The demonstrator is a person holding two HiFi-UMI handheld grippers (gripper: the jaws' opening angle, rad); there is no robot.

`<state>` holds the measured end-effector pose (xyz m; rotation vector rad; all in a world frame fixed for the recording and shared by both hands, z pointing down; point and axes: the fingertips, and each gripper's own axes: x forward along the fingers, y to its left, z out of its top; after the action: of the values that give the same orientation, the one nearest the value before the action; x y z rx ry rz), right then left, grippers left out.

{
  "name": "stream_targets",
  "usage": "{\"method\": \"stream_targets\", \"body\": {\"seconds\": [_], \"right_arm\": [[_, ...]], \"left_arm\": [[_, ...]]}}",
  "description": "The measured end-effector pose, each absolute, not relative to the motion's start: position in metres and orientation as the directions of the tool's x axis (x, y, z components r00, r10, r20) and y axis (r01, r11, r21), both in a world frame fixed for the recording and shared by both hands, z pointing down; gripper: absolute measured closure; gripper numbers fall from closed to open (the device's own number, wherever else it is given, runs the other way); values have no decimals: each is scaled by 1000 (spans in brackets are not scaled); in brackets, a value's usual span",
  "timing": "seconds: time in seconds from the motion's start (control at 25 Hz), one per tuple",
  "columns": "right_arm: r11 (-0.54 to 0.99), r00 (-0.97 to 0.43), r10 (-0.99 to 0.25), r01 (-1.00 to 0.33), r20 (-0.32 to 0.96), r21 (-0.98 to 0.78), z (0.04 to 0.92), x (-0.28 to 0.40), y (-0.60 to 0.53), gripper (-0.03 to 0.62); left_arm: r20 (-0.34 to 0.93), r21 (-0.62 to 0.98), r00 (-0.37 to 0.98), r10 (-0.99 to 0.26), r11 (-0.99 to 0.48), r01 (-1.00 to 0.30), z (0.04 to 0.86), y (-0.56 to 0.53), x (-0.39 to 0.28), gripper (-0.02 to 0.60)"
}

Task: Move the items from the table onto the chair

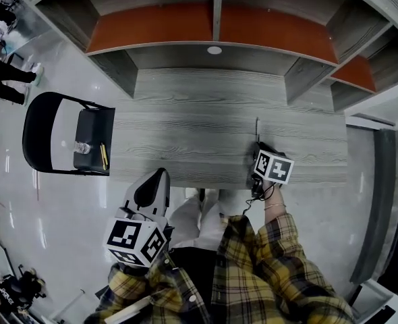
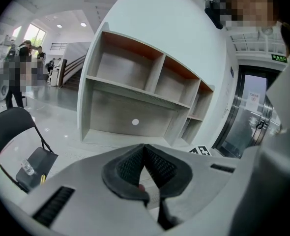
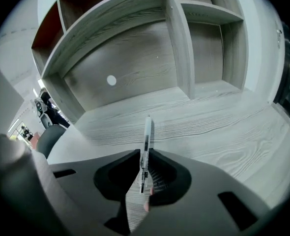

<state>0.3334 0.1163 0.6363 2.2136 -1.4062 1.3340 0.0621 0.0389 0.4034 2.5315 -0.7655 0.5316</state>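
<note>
The pen (image 3: 146, 136) is thin and smooth, and the right claw (image 3: 145, 154) grips it near one end only. It could tip or slip out when lifted, because most of it pokes forward past the claw. The chair (image 1: 37, 133) sits at the far left of the head view, well apart from the pen, so the carry is long. The pen might also roll off the seat, where a yellow pencil (image 1: 103, 155) already lies.

The right claw is nearly closed and pinches the pen, which lies on the tabletop (image 1: 206, 113). The left claw (image 2: 145, 151) is closed tight and holds nothing.
</note>
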Motion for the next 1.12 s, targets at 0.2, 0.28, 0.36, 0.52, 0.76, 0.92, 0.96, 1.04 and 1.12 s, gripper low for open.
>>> {"method": "stream_targets", "body": {"seconds": [0.2,0.28,0.36,0.52,0.76,0.92,0.96,1.04,1.12], "right_arm": [[-467,112,-694,-822,711,-326,600,327,120,531],[-434,97,-722,-834,685,-340,584,323,121,531],[-399,79,-745,-848,663,-348,570,317,123,531],[-282,6,-785,-894,620,-349,544,299,109,531],[-161,-84,-811,-919,579,-359,517,256,93,531],[-71,-172,-799,-925,576,-374,514,222,66,531],[-53,-189,-792,-925,580,-375,515,210,59,531],[-30,-213,-779,-927,590,-374,516,184,45,531],[-7,-234,-766,-929,599,-371,518,155,28,530]], "left_arm": [[447,302,791,-418,-762,-573,398,45,76,578],[437,301,796,-419,-765,-569,396,48,80,578],[427,304,802,-417,-769,-562,394,52,82,578],[394,305,799,-454,-756,-580,390,51,86,578],[390,313,782,-486,-728,-609,394,40,69,578],[406,330,736,-542,-663,-671,404,19,39,578],[408,335,725,-555,-648,-684,406,13,26,578],[414,347,708,-573,-620,-704,410,2,-2,578],[421,358,690,-589,-592,-723,415,-10,-34,578]]}}
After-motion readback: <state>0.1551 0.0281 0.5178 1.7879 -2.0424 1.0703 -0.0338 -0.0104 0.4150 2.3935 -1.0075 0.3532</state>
